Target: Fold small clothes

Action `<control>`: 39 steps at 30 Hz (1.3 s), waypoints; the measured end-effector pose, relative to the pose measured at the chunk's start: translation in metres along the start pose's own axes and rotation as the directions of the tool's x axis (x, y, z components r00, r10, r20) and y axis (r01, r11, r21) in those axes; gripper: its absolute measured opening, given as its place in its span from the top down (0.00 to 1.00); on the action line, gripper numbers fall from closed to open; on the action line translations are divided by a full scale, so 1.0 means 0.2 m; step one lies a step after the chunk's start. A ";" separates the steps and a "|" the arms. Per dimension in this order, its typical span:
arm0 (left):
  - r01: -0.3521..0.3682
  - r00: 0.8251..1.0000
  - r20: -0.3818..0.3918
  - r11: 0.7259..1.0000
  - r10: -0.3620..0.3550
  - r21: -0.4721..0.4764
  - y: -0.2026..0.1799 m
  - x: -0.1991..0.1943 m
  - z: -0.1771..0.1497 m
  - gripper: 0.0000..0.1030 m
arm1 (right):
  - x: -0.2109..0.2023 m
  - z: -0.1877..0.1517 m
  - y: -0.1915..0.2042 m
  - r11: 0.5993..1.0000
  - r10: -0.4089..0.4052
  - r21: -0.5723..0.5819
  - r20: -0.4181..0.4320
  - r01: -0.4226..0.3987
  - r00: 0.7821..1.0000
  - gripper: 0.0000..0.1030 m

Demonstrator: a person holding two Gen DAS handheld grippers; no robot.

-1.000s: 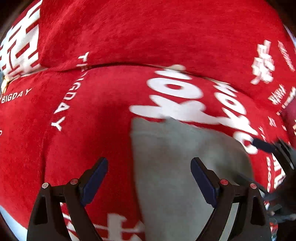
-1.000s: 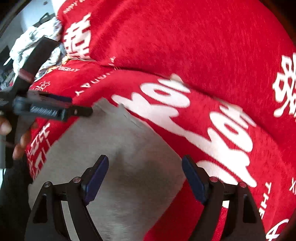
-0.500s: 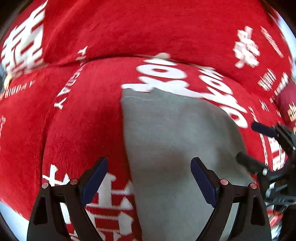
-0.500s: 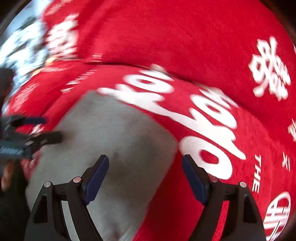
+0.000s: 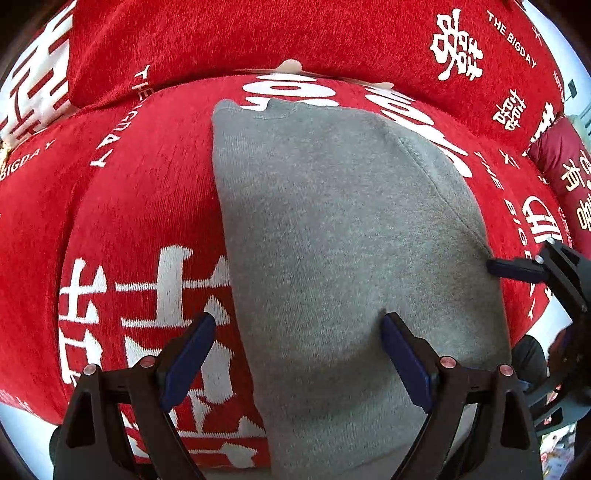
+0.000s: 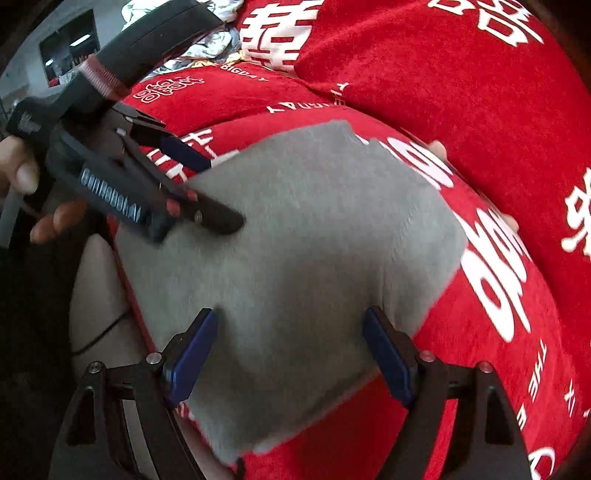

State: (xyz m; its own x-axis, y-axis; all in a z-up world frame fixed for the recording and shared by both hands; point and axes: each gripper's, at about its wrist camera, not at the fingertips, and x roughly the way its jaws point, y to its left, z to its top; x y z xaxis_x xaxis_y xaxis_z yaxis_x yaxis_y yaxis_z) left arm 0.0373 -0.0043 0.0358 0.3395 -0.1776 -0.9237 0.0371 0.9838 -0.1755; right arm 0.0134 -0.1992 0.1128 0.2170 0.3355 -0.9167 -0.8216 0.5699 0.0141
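Note:
A folded grey garment (image 5: pixel 332 229) lies flat on a red seat cushion with white lettering (image 5: pixel 140 206). My left gripper (image 5: pixel 297 354) is open and empty, just above the garment's near left part. In the right wrist view the grey garment (image 6: pixel 314 258) fills the middle, and my right gripper (image 6: pixel 290 350) is open and empty over its near edge. The left gripper (image 6: pixel 195 188) shows there at the garment's left edge, held by a hand. The right gripper (image 5: pixel 517 267) shows in the left wrist view at the garment's right edge.
A red back cushion with white characters (image 5: pixel 258 33) rises behind the seat. A dark red pillow (image 5: pixel 565 166) sits at the far right. A crumpled white and grey pile of cloth (image 6: pixel 207 33) lies beyond the sofa's left end. The seat's front edge is close below the grippers.
Both grippers have pulled back toward the seat's front edge, so more of the grey garment shows. The garment lies still and flat. Both stay open.

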 end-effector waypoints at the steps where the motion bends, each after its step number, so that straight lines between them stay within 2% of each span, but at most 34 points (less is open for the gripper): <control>1: -0.008 1.000 0.004 1.000 0.008 0.004 0.00 0.00 0.00 0.11 | -0.02 -0.02 0.01 1.000 -0.014 0.002 -0.002 0.014 1.000 0.19; 4: -0.021 1.000 0.010 1.000 0.021 0.013 -0.01 -0.01 -0.01 0.11 | -0.10 -0.10 0.01 0.997 -0.066 0.037 -0.055 0.068 0.996 0.19; 5: -0.022 1.000 0.012 1.000 0.022 0.013 -0.01 -0.01 -0.01 0.11 | -0.16 -0.14 0.02 0.995 -0.089 0.048 -0.046 0.091 0.995 0.19; 7: -0.027 1.000 0.016 0.999 0.026 0.018 -0.01 -0.01 -0.01 0.11 | -0.26 -0.18 0.02 0.989 -0.117 0.087 0.004 0.116 0.993 0.19; 10: -0.033 0.999 0.025 0.999 0.032 0.023 -0.01 -0.02 -0.01 0.11 | -0.42 -0.20 -0.02 0.963 -0.182 0.222 0.114 0.153 0.977 0.18; 13: -0.044 0.998 0.045 0.999 0.043 0.031 -0.03 -0.04 -0.01 0.11 | -0.48 -0.16 -0.03 0.940 -0.179 0.329 0.231 0.097 0.956 0.18; 17: -0.060 0.996 0.072 0.996 0.056 0.060 -0.03 -0.09 -0.03 0.11 | -0.44 -0.09 0.01 0.921 -0.084 0.384 0.351 -0.062 0.933 0.18; 19: -0.055 0.996 0.080 0.995 0.049 0.077 -0.03 -0.12 -0.04 0.11 | -0.33 -0.03 0.05 0.930 -0.044 0.359 0.312 -0.075 0.949 0.18; 21: -0.043 0.995 0.094 0.993 0.033 0.108 -0.04 -0.15 -0.07 0.11 | -0.26 -0.02 0.11 0.948 -0.044 0.316 0.258 -0.042 0.965 0.18; 23: -0.030 0.994 0.104 0.990 0.015 0.141 -0.05 -0.16 -0.11 0.11 | -0.21 -0.02 0.16 0.966 -0.056 0.257 0.226 -0.004 0.973 0.18; 25: -0.012 0.995 0.096 0.984 -0.005 0.175 -0.07 -0.15 -0.15 0.11 | -0.17 -0.04 0.18 0.977 -0.036 0.213 0.199 -0.007 0.979 0.18; 28: -0.048 0.998 0.052 0.982 0.039 0.181 -0.07 -0.07 -0.20 0.11 | -0.10 -0.08 0.16 0.975 -0.014 0.221 0.159 -0.021 0.987 0.18; 31: -0.037 0.999 0.023 0.986 0.034 0.160 -0.05 -0.03 -0.22 0.11 | -0.03 -0.14 0.13 0.967 0.000 0.252 0.108 -0.027 0.994 0.18; 34: -0.035 0.999 0.018 0.988 0.033 0.152 -0.04 -0.04 -0.23 0.11 | 0.05 -0.19 0.12 0.967 -0.019 0.255 0.015 0.014 1.000 0.18; 35: -0.038 0.999 0.024 0.987 0.035 0.156 -0.05 -0.05 -0.23 0.11 | 0.04 -0.20 0.12 0.968 -0.026 0.249 0.011 0.022 1.000 0.18; 39: -0.049 0.997 0.065 0.984 0.039 0.172 -0.06 -0.12 -0.23 0.11 | -0.11 -0.15 0.13 0.977 -0.052 0.213 0.139 0.022 0.989 0.17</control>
State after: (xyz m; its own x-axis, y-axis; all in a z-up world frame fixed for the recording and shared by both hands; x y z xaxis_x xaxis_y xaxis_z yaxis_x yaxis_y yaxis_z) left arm -0.0150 -0.0126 0.0443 0.4013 -0.1375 -0.9056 0.1815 0.9810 -0.0685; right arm -0.0285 -0.2130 0.1209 0.3307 0.4062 -0.8518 -0.6855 0.7238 0.0790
